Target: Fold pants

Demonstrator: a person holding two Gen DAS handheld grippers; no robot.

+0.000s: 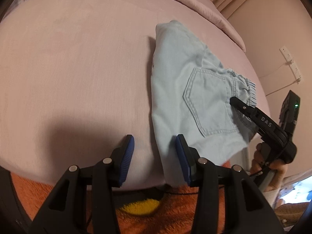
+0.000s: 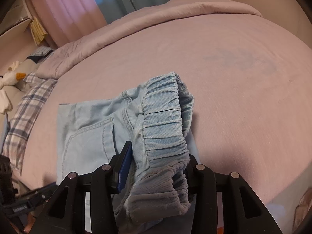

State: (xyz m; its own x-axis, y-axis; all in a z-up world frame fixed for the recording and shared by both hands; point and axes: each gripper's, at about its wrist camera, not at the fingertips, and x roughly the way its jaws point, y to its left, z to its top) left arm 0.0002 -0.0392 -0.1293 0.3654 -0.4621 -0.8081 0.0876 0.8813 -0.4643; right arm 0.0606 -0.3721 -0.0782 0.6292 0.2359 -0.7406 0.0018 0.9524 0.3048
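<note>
The light-blue pants (image 1: 187, 89) lie folded on the pink bed (image 1: 78, 68), right of centre. The left gripper (image 1: 155, 161) hangs spread and empty at lower centre, while the right gripper (image 2: 156, 167) is clamped on their bunched elastic waistband (image 2: 163, 128).

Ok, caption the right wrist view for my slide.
Right gripper clamps the elastic waistband of light-blue pants on a pink bed.

My left camera low at the bed (image 1: 78, 58) edge, facing across it, my right camera close over the pants (image 2: 87, 128) waistband, both views sharing the pants (image 1: 185, 89) and bedsheet
</note>
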